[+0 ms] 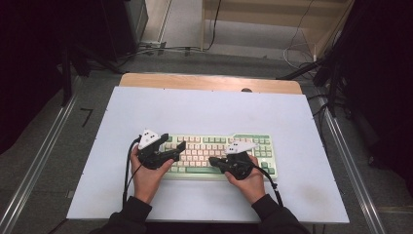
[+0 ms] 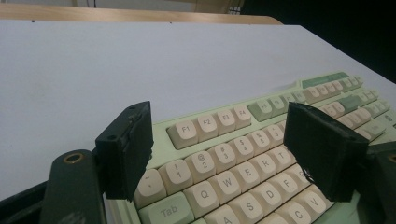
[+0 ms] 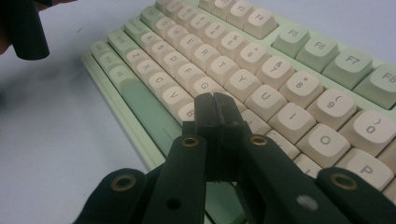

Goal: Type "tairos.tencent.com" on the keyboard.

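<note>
A pale green keyboard (image 1: 214, 141) with cream and green keys lies on the white table top (image 1: 204, 109), near its front. My left gripper (image 1: 176, 142) hovers over the keyboard's left end with its jaws wide apart and nothing between them; in the left gripper view the keyboard (image 2: 261, 140) shows between the two pads (image 2: 126, 149). My right gripper (image 1: 213, 160) is shut with the two pads pressed flat together, its tip just over the letter keys near the keyboard's middle (image 3: 261, 79). The right gripper (image 3: 215, 100) points at the keys around H and B. No key is gripped.
A wooden desk edge (image 1: 209, 82) runs behind the white top. Metal rails (image 1: 44, 156) flank the table on both sides. Cables (image 1: 302, 53) lie on the floor at the back. Bare white surface lies behind and to either side of the keyboard.
</note>
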The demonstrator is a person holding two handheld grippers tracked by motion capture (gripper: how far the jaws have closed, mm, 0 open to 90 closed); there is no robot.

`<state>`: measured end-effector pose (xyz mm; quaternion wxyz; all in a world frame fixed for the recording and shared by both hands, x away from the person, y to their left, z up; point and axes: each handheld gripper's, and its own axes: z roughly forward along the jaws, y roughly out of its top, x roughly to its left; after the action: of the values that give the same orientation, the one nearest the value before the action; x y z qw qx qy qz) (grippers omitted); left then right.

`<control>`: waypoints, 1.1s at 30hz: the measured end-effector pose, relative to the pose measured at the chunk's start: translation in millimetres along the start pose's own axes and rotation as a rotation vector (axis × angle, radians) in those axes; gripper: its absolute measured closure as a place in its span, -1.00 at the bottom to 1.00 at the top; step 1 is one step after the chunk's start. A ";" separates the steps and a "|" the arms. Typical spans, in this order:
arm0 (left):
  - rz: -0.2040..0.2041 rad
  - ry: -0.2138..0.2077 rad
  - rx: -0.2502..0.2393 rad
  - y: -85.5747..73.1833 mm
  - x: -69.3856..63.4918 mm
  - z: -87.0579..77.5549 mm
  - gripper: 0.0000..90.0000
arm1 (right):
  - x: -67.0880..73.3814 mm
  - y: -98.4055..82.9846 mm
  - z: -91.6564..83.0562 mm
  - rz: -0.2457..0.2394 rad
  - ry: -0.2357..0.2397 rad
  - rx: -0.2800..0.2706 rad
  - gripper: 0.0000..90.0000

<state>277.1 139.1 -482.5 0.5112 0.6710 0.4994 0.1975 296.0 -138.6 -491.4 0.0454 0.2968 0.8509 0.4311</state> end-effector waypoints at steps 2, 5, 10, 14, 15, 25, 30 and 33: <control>0.003 -0.001 0.003 -0.2 -0.4 0.1 -0.46 | 0.2 0.2 0.2 -0.006 -0.003 0.002 0.96; 0.006 -0.005 0.003 -0.4 -0.6 -0.8 -0.46 | 0.1 0.3 0.2 -0.005 -0.003 0.000 0.96; 0.006 -0.009 0.002 -1.0 -1.2 0.3 -0.46 | 0.7 0.0 2.5 -0.006 -0.004 0.010 0.96; 0.003 -0.010 -0.003 -0.3 -0.2 -1.2 -0.46 | 0.4 0.0 4.2 -0.009 -0.005 0.010 0.96; 0.003 -0.010 -0.002 -0.4 -0.1 -1.1 -0.46 | 0.6 -0.1 4.3 -0.006 -0.003 0.009 0.96; 0.005 -0.013 0.002 -0.8 -0.8 -0.9 -0.46 | 1.1 -0.4 6.3 -0.015 -0.023 0.025 0.96; 0.006 -0.020 -0.004 -0.4 -1.8 -1.8 -0.46 | 0.0 3.8 -0.9 0.004 -0.023 -0.022 0.78; 0.010 -0.018 -0.001 -0.7 -1.9 -1.3 -0.46 | -5.4 6.0 -9.6 0.043 -0.031 -0.074 0.40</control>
<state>274.9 138.0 -482.1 0.5152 0.6749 0.4912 0.1943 300.0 -145.6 -481.8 0.0603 0.3196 0.8270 0.4586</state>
